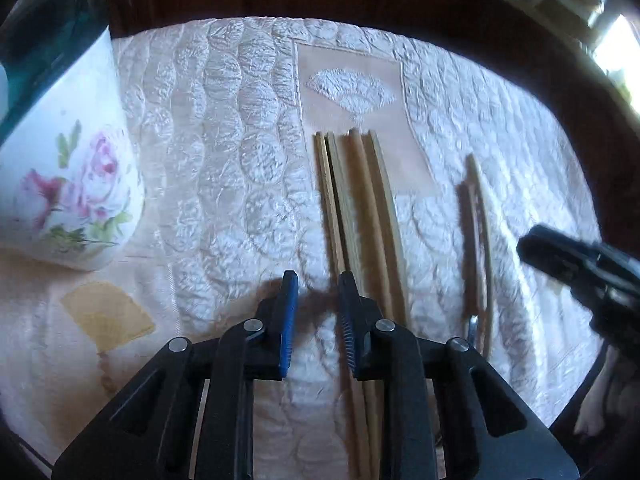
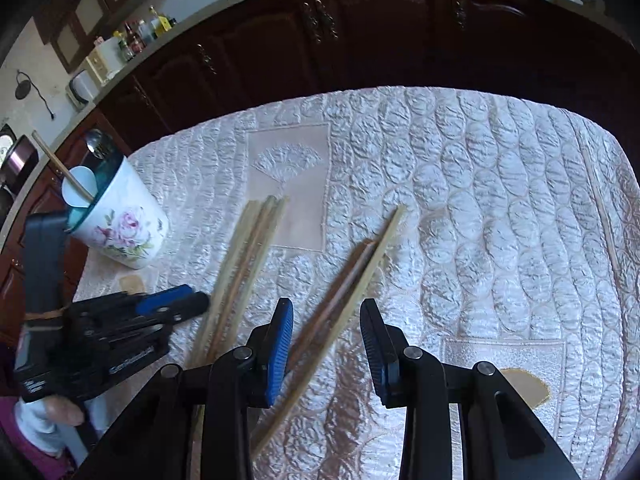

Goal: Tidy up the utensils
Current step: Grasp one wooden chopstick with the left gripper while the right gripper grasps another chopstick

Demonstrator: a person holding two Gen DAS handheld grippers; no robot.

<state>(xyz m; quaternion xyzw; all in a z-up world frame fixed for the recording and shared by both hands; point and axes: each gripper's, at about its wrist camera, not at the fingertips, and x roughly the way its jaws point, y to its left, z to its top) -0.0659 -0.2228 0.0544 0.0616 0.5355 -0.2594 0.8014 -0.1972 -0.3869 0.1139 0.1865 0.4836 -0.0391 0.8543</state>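
Two hand-held grippers of the same make are seen. The left gripper [image 1: 318, 280] is built of matte black angular linkage arms, joined by round silver pivot pins. Its fingers [image 1: 289, 320] are faced with blue ribbed pads. The right gripper [image 2: 326, 308] is made likewise, with black arms, silver pins and blue ridged pads. A black boxy body is carried behind the left gripper's jaws, with small white lettering along one side. A magenta sleeve [image 2: 28, 450] is worn.
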